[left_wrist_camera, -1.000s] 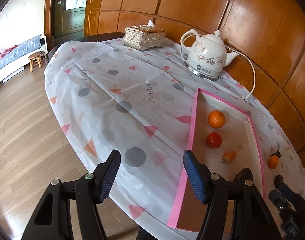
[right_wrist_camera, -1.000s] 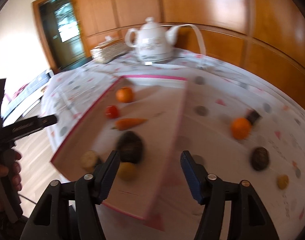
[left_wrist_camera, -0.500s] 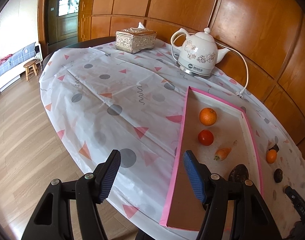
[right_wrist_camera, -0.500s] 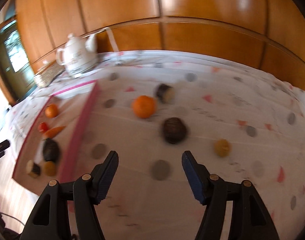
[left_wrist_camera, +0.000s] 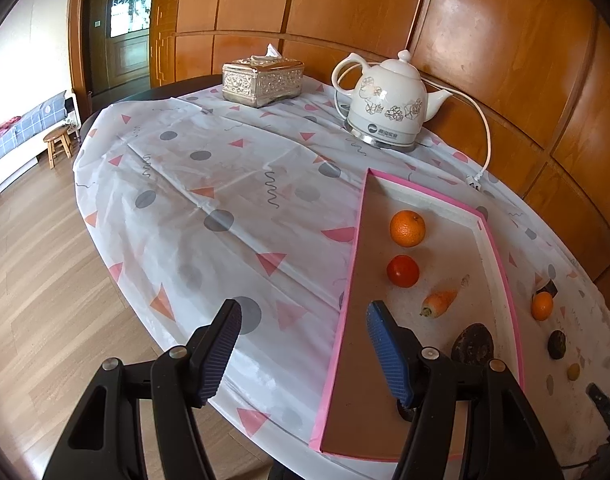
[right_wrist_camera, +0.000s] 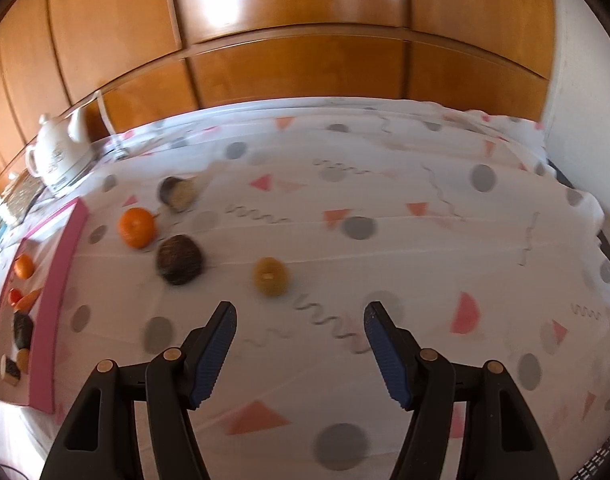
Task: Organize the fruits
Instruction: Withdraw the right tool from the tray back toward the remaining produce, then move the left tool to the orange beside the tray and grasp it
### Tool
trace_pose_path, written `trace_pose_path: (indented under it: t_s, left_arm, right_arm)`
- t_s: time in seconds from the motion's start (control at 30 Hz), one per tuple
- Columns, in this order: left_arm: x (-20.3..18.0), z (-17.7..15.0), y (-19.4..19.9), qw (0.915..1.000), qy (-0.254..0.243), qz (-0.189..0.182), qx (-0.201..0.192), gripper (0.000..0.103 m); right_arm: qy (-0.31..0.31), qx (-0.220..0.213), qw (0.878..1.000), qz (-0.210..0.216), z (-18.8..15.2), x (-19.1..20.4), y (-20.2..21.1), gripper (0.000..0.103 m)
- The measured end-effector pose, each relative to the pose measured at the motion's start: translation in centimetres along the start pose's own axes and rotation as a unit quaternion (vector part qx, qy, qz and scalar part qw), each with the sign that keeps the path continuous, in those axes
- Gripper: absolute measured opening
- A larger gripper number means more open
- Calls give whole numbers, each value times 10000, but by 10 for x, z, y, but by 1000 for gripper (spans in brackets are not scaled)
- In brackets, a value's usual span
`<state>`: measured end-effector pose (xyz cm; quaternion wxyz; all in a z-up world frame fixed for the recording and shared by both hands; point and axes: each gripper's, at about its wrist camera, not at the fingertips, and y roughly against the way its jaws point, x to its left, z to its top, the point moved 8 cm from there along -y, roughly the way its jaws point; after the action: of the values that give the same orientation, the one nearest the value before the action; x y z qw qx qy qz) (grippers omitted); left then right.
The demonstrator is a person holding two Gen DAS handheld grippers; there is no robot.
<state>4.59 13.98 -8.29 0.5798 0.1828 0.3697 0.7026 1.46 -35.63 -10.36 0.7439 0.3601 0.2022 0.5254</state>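
1. Hovering at the bottom of its own view, the left gripper (left_wrist_camera: 301, 344) stands with jaws apart and nothing between them, above the near left edge of a pink-rimmed tray (left_wrist_camera: 501, 264).
2. Lower right of that view: the tray holds an orange (left_wrist_camera: 407, 228), a tomato (left_wrist_camera: 403, 271), a carrot (left_wrist_camera: 438, 303) and a dark fruit (left_wrist_camera: 473, 346).
3. The right gripper (right_wrist_camera: 301, 344) is likewise parted and empty over the patterned tablecloth (right_wrist_camera: 385, 216).
4. Left of centre in its blurred view lie a tangerine (right_wrist_camera: 136, 227), a dark round fruit (right_wrist_camera: 180, 259), a small yellow fruit (right_wrist_camera: 270, 276) and, possibly, a halved fruit (right_wrist_camera: 177, 194).
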Motion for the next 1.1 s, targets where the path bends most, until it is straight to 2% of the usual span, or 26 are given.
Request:
trace_pose_path:
  t_s: [0.4, 0.6, 0.93, 1.1]
  left_arm:
    - [-19, 1, 2, 9997, -204, -117, -14, 66]
    - [-37, 2, 4, 9990, -385, -230, 1, 66]
    - [-91, -1, 5, 9939, -959, -537, 39, 66]
    - [-116, -4, 1, 9908, -1172, -663, 118, 66]
  right_arm:
    - [-802, -4, 9937, -785, -6, -88, -1, 67]
    - [-1020, 29, 9899, -984, -12, -108, -4, 67]
    - [-1256, -4, 9846, -1213, -15, -134, -8, 67]
    - [-1622, -59, 9741, -1577, -19, -164, -6, 67]
